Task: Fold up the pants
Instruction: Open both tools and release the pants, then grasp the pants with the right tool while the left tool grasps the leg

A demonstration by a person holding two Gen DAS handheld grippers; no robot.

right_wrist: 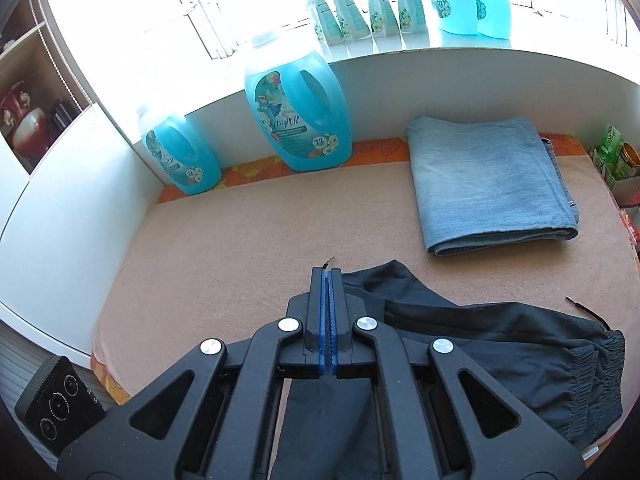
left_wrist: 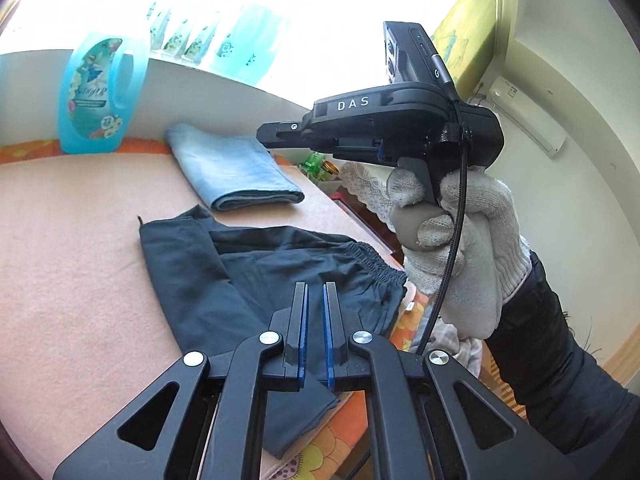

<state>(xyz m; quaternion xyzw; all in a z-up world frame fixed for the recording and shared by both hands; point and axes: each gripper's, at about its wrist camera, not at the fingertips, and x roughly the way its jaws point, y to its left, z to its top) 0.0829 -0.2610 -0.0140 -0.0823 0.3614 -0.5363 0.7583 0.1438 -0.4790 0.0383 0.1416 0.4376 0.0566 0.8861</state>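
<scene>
Pants [left_wrist: 256,288], dark with an elastic waist, lie partly folded on a tan blanket [left_wrist: 80,240] over the table, near its front edge, with a folded blue cloth [right_wrist: 492,184] well apart behind them and two blue bottles [right_wrist: 300,112] against the back wall.

The right gripper [right_wrist: 329,276] has its jaws clenched; dark fabric hangs below them in the right wrist view, so it appears to be pinching a leg end of the pants. The left gripper [left_wrist: 315,292] has its jaws nearly together, a narrow slit showing between the blue pads, and nothing is plainly caught there. A gloved hand [left_wrist: 452,240] carries the right gripper raised above the waistband, as seen from the left wrist.

The step looks like drawing a leg end across toward the waist. Doing it well likely means lifting only enough for the cloth to clear itself, keeping the edge taut and square, then laying it flush on the waistband before letting go.

Hard to tell: whether the left jaws hold a thin fold of cloth, since the pants sit directly behind them. The near part of the pants is hidden under both gripper frames, and the right gripper's fingertips cannot be made out in the left wrist view. The window behind is washed out by glare.
</scene>
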